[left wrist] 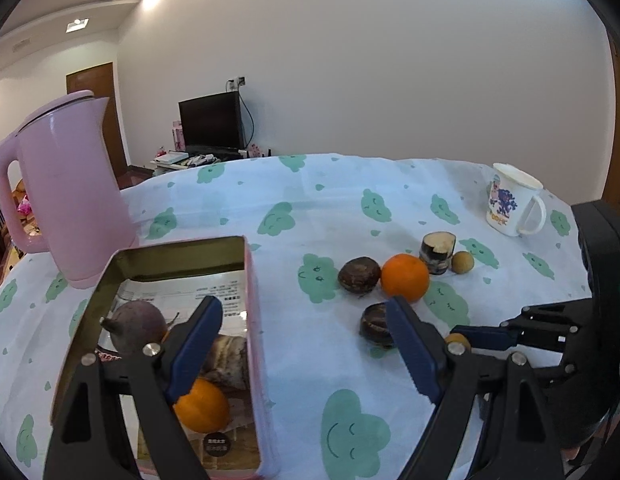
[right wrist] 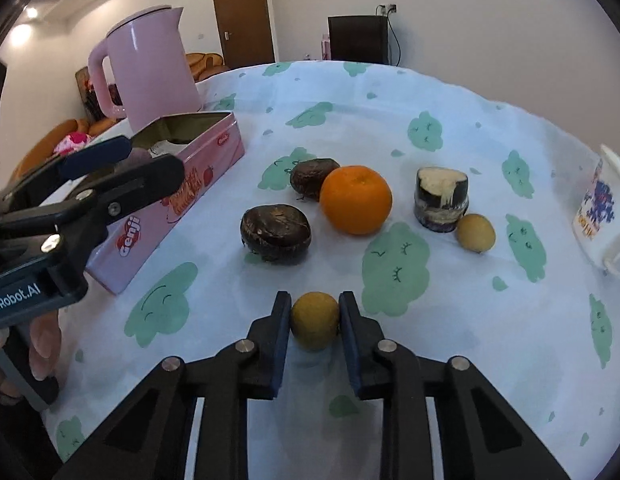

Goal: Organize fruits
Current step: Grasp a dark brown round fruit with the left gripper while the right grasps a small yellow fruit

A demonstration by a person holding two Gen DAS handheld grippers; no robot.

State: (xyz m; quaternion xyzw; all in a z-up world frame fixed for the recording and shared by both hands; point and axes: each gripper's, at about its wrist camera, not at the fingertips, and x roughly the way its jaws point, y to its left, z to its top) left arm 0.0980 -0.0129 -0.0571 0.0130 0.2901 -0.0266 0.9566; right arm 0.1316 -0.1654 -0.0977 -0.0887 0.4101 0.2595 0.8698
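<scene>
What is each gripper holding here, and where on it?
The right gripper clamps a small yellow-brown fruit across its sides, on the tablecloth. The left gripper is open, holding nothing.

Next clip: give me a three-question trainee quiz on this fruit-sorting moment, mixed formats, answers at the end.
1. True or false: the right gripper is shut on the small yellow fruit.
2. Multiple choice: the orange on the cloth touches A) the mug, B) a dark brown fruit, C) the pink tin.
3. Fill in: the left gripper is ____ and holds nothing.

Key: 1 true. 2 B. 3 open.
</scene>
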